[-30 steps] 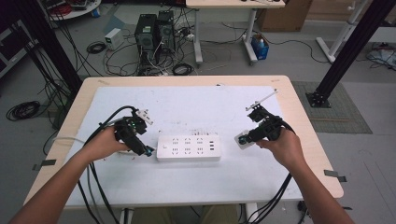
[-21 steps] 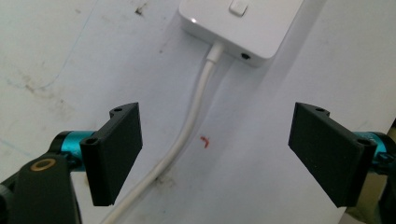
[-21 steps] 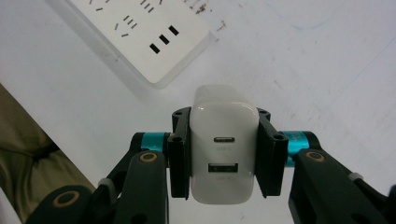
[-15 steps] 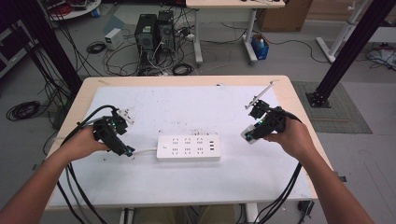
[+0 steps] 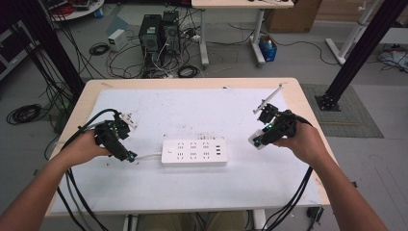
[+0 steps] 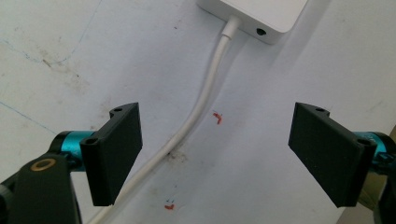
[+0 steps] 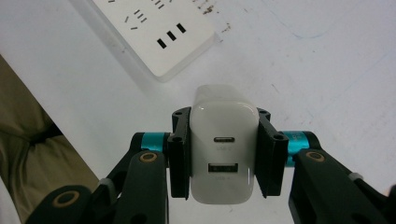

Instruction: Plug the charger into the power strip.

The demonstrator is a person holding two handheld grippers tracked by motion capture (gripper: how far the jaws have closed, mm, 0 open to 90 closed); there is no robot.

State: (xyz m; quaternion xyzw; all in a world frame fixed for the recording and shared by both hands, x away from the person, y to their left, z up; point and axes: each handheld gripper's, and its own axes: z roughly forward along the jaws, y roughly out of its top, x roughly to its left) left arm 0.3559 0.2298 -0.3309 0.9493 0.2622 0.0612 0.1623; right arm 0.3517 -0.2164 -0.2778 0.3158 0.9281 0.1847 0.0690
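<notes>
right gripper clamped on small white glossy plastic usb charger block, flat sides gripped; held over table right of white power strip. light, rigid, slippery. left gripper open, empty, straddling strip's cord.

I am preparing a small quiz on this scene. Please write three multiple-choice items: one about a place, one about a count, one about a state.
1. Where does the power strip lie?
A. near the middle of the table
B. on the floor
C. at the table's far left corner

2. How many ports does the white charger show on the face toward the camera?
A. none
B. two
C. five

3. How stands the left gripper?
A. shut on the charger
B. shut on the cable
C. open

Key: 1 A, seen in the high view; 2 B, one oval above one rectangular; 3 C, jaws apart, the white cable lies untouched on the table.
</notes>
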